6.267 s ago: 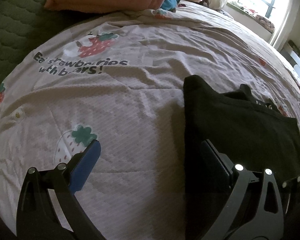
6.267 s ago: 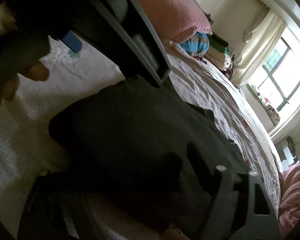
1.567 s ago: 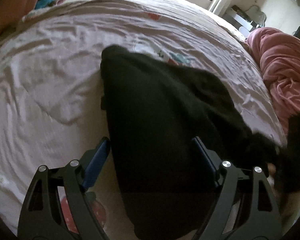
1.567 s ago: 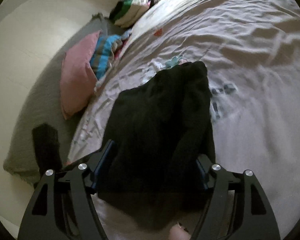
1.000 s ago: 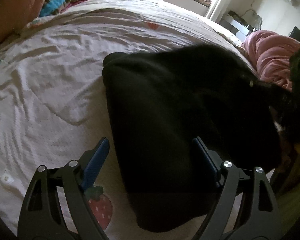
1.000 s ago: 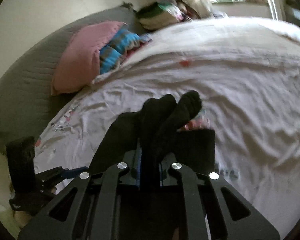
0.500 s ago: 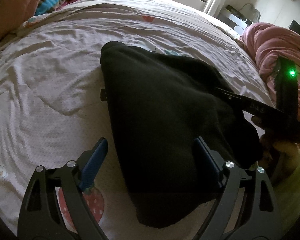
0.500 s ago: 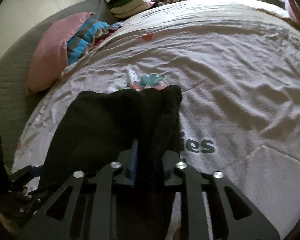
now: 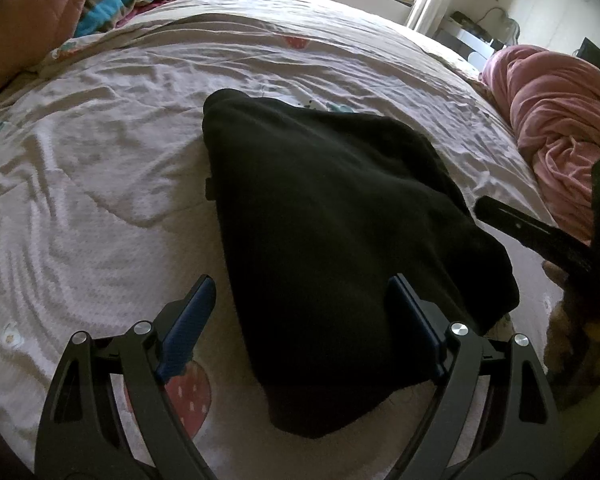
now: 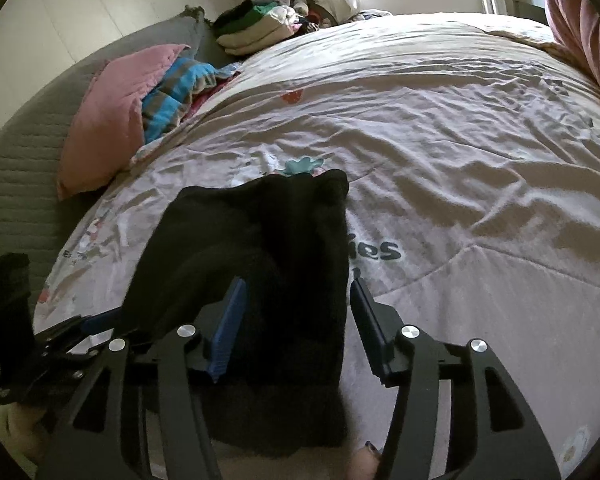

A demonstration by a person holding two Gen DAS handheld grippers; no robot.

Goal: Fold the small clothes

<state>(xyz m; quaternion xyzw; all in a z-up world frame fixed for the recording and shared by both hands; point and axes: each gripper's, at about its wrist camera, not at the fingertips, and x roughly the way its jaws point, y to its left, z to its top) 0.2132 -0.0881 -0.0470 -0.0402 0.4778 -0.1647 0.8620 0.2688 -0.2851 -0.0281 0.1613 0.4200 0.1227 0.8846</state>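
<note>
We see black garment (image 9: 340,220): matt, fuzzy knit cloth. Bedsheet (image 9: 100,168): thin wrinkled printed cloth. Gripper pads (image 10: 228,324): ribbed blue plastic.

A pale bedspread (image 10: 460,128) printed with strawberries and dark lettering covers the bed. At its head lie a pink pillow (image 10: 112,120), beside it a blue-striped blanket (image 10: 176,88), and beyond these stacked folded clothes (image 10: 256,24). A crumpled pink blanket (image 9: 556,120) lies on its far side.

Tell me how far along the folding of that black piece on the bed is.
Done: the black garment lies doubled over on the strawberry bedspread. In hand: the right claw is opening, with the fold's edge between its jaws but no longer pinched; the left claw stands open over the near end. Left: the bundle looks lumpy, so probably another fold or smoothing.
</note>
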